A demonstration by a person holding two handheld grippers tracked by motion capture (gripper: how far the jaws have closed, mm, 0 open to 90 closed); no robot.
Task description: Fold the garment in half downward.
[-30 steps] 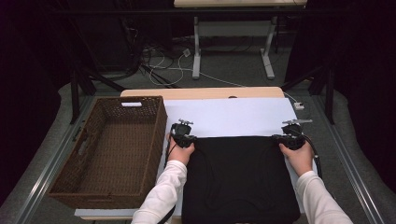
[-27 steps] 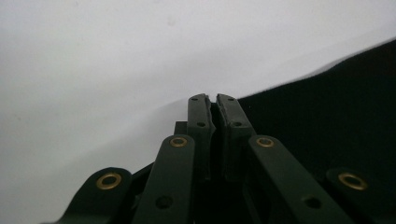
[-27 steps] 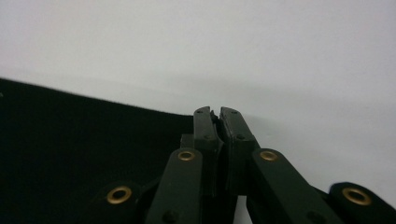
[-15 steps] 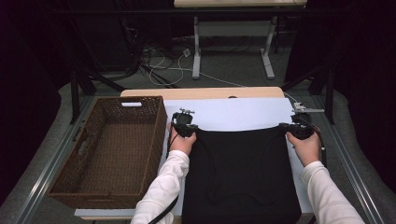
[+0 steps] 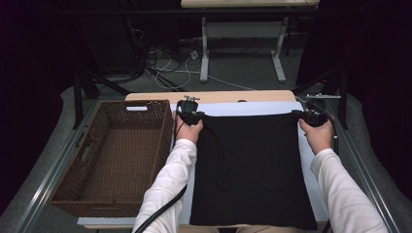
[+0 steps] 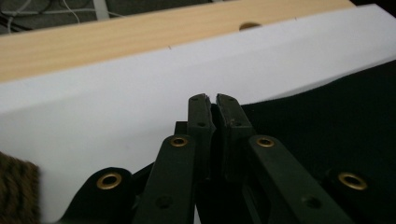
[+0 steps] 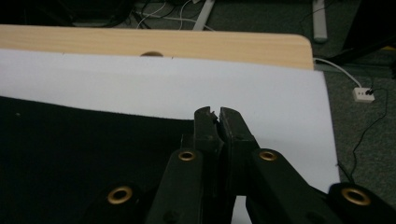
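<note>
A black cloth [image 5: 252, 165] is spread over the white sheet [image 5: 243, 108] on the table, and its near edge hangs at the table's front. My left gripper [image 5: 190, 114] is shut on the cloth's far left corner. My right gripper [image 5: 309, 116] is shut on the far right corner. In the left gripper view the jaws [image 6: 212, 100] are pressed together, with the black cloth [image 6: 327, 121] running off to their right. In the right gripper view the closed jaws [image 7: 215, 113] pinch the edge of the black cloth [image 7: 70, 149], which stretches away to the left.
An empty brown wicker basket [image 5: 111, 155] stands left of the white sheet, close to the left forearm. The wooden tabletop [image 5: 214, 96] shows as a strip beyond the sheet. Table legs and cables [image 5: 204, 53] lie on the floor behind.
Both hands have risen and moved away from the person, carrying the cloth's far edge with them. The cloth now stretches farther across the white sheet.
</note>
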